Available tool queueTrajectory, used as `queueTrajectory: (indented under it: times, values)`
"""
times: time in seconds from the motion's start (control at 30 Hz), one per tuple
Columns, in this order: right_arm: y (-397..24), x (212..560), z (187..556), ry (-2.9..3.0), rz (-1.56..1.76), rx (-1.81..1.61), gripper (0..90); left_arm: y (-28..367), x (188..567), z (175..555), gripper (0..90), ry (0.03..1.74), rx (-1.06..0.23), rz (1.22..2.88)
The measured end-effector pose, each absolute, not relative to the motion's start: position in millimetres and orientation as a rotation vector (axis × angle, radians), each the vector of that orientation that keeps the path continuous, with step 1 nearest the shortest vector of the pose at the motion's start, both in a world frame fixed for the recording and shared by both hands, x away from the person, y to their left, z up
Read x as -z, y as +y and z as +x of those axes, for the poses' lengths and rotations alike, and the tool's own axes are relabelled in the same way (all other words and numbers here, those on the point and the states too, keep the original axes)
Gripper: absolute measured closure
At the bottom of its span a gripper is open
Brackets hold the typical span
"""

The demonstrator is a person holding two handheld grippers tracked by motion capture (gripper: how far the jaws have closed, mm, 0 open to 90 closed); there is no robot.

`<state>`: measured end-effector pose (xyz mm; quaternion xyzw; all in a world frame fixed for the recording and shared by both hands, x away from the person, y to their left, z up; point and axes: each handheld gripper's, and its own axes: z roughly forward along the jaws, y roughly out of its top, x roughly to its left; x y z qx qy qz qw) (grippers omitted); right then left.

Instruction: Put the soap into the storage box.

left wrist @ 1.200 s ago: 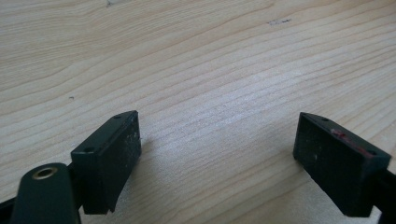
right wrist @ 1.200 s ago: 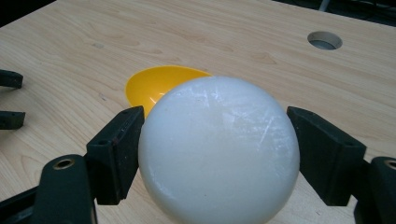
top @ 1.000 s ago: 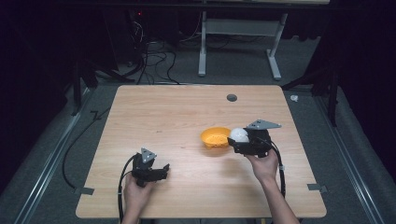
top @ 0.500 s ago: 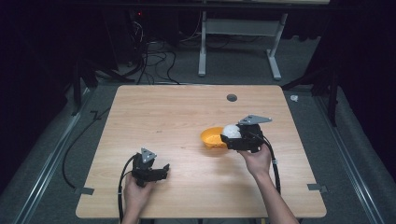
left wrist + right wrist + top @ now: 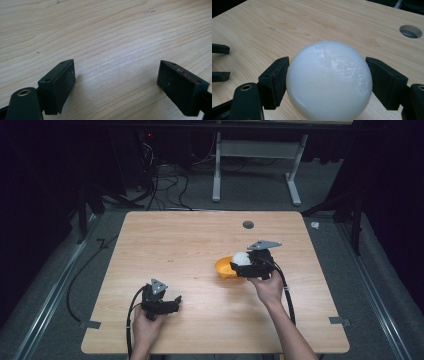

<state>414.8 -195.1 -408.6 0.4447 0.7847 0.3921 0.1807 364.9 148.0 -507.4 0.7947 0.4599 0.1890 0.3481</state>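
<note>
Right tongs (image 5: 325, 82) clamp white ball (image 5: 329, 80) over orange bowl (image 5: 223, 268); left tongs (image 5: 117, 85) wide open, empty. Risk: smooth ball slips, misses bowl, rolls off table (image 5: 190, 240).

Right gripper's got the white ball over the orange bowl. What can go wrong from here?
1. The white ball is smooth and round, and the right gripper clamps it only at its two sides; it may slip out.
2. The ball sits over the rim of the orange bowl; released here, it might hit the edge and roll across the table.
3. The bowl looks light, so a nudge may shove or tip it.
</note>
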Motion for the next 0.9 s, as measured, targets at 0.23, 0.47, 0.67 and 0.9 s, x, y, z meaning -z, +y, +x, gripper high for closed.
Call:
queueTrajectory:
  times: [0.23, 0.47, 0.67, 0.9]
  values:
    - [-188, 411, 422, 2.235, 1.254, -1.092, 23.3, 148, 507, 365, 15.5, 1.192, -0.49, 2.061]
    - [-180, 416, 428, 2.251, 1.256, -1.063, 23.3, 148, 507, 365, 15.4, 1.192, -0.49, 2.061]
    - [-177, 423, 433, 2.257, 1.269, -1.047, 23.3, 148, 507, 365, 15.5, 1.192, -0.49, 2.061]
    - [-174, 427, 437, 2.268, 1.274, -1.022, 23.3, 148, 507, 365, 15.5, 1.192, -0.49, 2.061]
